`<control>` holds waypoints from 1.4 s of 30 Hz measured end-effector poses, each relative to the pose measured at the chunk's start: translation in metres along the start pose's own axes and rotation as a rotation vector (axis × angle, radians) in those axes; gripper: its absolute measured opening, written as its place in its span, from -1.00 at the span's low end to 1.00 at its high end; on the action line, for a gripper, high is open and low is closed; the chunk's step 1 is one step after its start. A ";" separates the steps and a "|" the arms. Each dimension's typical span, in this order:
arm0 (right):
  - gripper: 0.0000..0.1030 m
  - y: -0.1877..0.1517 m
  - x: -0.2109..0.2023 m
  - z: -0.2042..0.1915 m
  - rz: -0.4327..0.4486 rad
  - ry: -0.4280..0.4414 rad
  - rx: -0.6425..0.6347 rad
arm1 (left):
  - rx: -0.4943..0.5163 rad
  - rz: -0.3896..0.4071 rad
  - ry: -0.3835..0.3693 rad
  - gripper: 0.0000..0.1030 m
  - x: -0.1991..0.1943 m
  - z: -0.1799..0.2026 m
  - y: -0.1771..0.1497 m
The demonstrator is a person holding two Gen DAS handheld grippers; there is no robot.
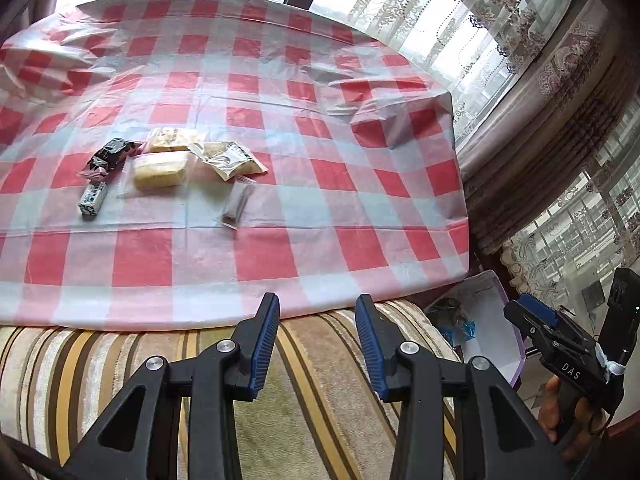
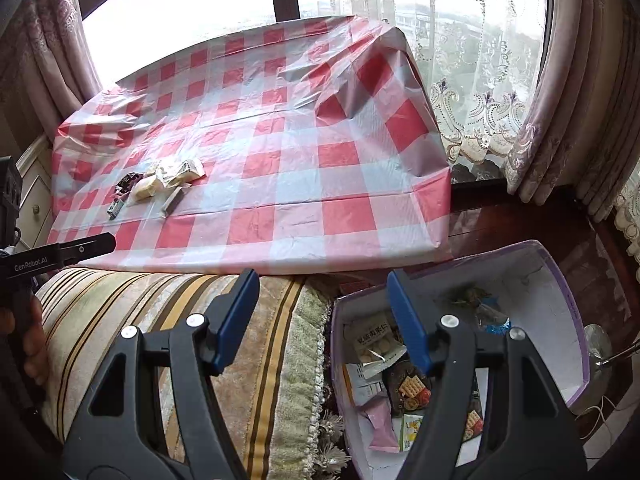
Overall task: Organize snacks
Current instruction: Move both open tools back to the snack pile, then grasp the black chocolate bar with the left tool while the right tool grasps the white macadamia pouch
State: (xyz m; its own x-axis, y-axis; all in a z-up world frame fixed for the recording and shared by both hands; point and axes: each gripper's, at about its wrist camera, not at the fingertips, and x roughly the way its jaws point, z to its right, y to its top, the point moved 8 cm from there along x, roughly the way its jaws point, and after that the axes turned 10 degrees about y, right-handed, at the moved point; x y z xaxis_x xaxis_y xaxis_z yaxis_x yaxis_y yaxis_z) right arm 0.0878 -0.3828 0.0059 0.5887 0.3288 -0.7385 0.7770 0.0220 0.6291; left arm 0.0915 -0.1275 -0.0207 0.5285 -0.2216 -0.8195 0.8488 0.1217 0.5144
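Red-checked cloth (image 1: 280,128) carries my small heap of snacks (image 1: 160,164); their labels are too small to read. My right gripper (image 2: 322,318) hangs wide open and empty over the half-hidden box (image 2: 560,320), my left gripper (image 1: 316,344) equally open above the striped cushion (image 1: 320,420).

Bright daylight from blown-out window (image 2: 192,12), soft shadows, sharp centre, strong fisheye bending, dark corners.

Both the left gripper (image 1: 316,340) and right gripper (image 2: 322,320) have black angular arms, ribbed blue pads (image 1: 266,344), silver screws, white "DAS" and "GenRobot.AI" lettering; bare skin grips the handles.
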 end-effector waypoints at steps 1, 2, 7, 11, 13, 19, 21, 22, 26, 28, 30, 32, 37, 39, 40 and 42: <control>0.35 0.002 0.003 -0.006 -0.003 0.016 0.002 | -0.019 0.005 0.013 -0.20 -0.001 -0.011 0.001; 0.35 0.004 0.007 -0.011 -0.008 0.029 0.003 | -0.039 0.011 0.028 -0.20 -0.003 -0.022 0.002; 0.35 0.014 0.031 -0.042 -0.055 0.110 0.012 | -0.152 0.023 0.062 -0.20 -0.006 -0.076 0.007; 0.35 0.023 0.053 -0.069 -0.091 0.152 -0.007 | -0.217 0.026 0.087 -0.20 -0.005 -0.108 0.011; 0.35 0.027 0.066 -0.081 -0.109 0.167 -0.014 | -0.243 0.030 0.098 -0.20 -0.003 -0.122 0.014; 0.35 0.043 0.108 -0.108 -0.151 0.197 0.020 | -0.281 0.033 0.128 -0.20 0.005 -0.149 0.029; 0.35 0.049 0.121 -0.114 -0.160 0.200 0.039 | -0.274 0.043 0.147 -0.20 0.008 -0.155 0.036; 0.35 0.052 0.128 -0.117 -0.164 0.200 0.047 | -0.272 0.046 0.156 -0.20 0.009 -0.159 0.040; 0.35 0.065 0.151 -0.124 -0.174 0.200 0.099 | -0.252 0.057 0.190 -0.20 0.018 -0.171 0.058; 0.35 0.071 0.161 -0.127 -0.178 0.207 0.131 | -0.239 0.058 0.204 -0.20 0.024 -0.176 0.068; 0.44 0.077 0.172 -0.130 -0.185 0.210 0.161 | -0.219 0.061 0.216 -0.20 0.029 -0.179 0.078; 0.49 0.081 0.184 -0.133 -0.199 0.208 0.196 | -0.194 0.061 0.227 -0.20 0.035 -0.181 0.087; 0.49 0.092 0.211 -0.139 -0.232 0.220 0.314 | -0.162 0.070 0.248 -0.20 0.048 -0.187 0.105; 0.51 0.096 0.222 -0.140 -0.245 0.200 0.348 | -0.152 0.067 0.252 -0.20 0.054 -0.189 0.110; 0.52 0.098 0.227 -0.140 -0.251 0.189 0.361 | -0.142 0.066 0.253 -0.20 0.057 -0.190 0.112; 0.52 0.100 0.238 -0.141 -0.266 0.171 0.386 | -0.125 0.066 0.261 -0.20 0.062 -0.191 0.116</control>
State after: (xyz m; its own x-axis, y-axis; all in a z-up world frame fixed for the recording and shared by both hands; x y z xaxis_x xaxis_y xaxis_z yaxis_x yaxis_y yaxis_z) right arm 0.2746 -0.1690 -0.0725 0.3393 0.5104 -0.7902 0.9401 -0.2144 0.2652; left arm 0.2255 0.0576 -0.0597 0.5542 0.0455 -0.8311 0.7993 0.2496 0.5467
